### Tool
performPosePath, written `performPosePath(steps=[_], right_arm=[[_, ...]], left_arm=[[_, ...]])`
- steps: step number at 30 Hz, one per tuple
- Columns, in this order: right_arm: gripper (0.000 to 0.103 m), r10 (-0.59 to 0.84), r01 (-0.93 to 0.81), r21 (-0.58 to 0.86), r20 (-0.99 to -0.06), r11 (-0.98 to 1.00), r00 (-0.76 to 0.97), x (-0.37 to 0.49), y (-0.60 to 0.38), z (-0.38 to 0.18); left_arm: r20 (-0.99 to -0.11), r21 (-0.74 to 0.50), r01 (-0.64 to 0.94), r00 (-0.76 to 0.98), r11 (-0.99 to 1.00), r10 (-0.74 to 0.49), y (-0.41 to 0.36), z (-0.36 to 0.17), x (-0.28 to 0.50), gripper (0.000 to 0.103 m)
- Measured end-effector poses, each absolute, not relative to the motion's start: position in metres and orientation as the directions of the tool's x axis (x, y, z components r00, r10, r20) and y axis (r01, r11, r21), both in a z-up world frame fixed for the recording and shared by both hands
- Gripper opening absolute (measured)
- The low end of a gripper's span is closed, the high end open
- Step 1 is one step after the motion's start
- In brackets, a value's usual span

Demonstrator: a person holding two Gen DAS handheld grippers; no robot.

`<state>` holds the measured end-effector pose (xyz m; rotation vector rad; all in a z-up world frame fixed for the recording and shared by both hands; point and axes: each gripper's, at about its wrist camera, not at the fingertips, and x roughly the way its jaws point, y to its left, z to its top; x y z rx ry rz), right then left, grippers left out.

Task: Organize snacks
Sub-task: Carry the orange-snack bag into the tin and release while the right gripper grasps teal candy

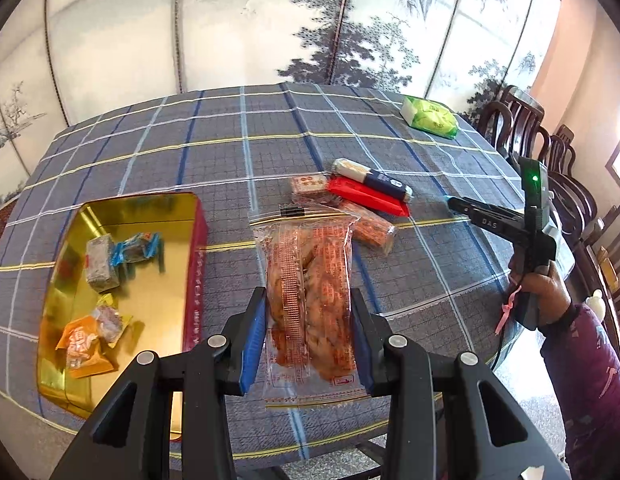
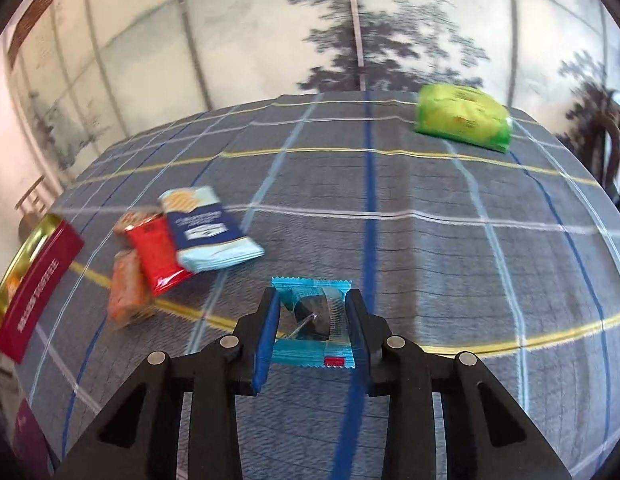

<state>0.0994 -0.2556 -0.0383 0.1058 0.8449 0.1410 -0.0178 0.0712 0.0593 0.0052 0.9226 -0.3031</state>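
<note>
The left claw [image 1: 309, 334] squeezes a soft, crinkly clear snack bag [image 1: 310, 292] mid-body, while the right claw [image 2: 313, 326] grips a light, small blue candy packet [image 2: 313, 322].

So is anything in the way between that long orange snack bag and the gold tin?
Nothing visible. The left gripper grips the orange snack bag between its fingers, and the gold tin sits open just to its left. Only bare tablecloth and the tin's red wall lie between them.
</note>
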Motion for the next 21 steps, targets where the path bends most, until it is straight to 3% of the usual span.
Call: performPosePath(steps=[12,21], right_arm=[[0.035,0.093,0.024,0.142,-0.753,0.99,0.651,0.104,-0.271,-0.041],[0.035,0.067,0.06,0.138,-0.763,0.989,0.643,0.105,-0.274,-0.042]], left_arm=[[-0.79,-0.094,0.05,0.604,0.994,-0.105,0.178,0.042,-0.029,0.035],[-0.779,-0.067,0.082,0.618,0.994,-0.103,0.185,0.029,-0.011,0.035]])
